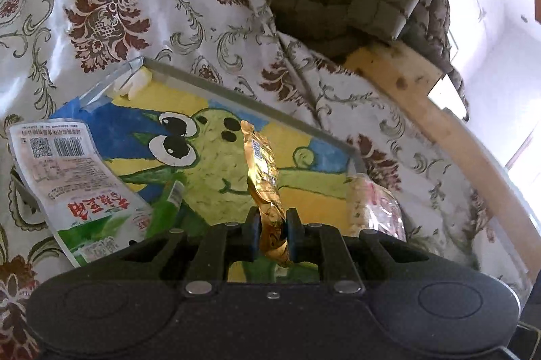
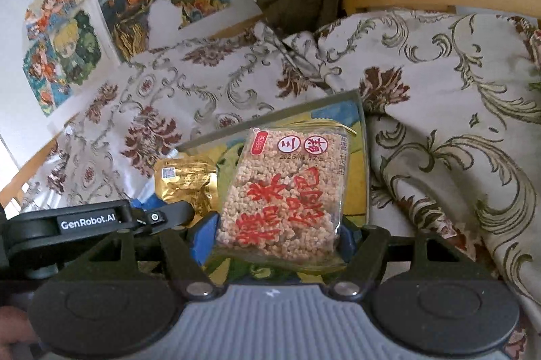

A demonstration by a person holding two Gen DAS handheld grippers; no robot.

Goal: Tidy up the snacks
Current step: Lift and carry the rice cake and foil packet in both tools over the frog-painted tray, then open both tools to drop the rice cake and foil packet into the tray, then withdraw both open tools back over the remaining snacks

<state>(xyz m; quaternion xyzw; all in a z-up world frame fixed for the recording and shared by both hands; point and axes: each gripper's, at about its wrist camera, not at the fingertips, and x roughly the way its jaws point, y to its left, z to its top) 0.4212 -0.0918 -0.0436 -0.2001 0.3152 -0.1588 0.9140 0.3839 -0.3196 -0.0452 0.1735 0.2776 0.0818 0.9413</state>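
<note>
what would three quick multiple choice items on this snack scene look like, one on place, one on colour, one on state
1. Where is the white and green packet?
A. on the tray's left edge
B. on the jacket
C. in the right gripper

2. What colour is the pouch in the left gripper?
A. blue
B. gold
C. red

3. The right gripper is:
A. empty
B. shut on the rice cake pack
C. shut on cloth

Key: A, it overlaps the painted tray; B, shiny gold foil; B, pads press its sides.

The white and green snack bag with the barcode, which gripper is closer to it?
Left. The left gripper, shut on a gold packet, is beside the white and green snack bag; the right gripper is farther, holding a rice cake pack.
</note>
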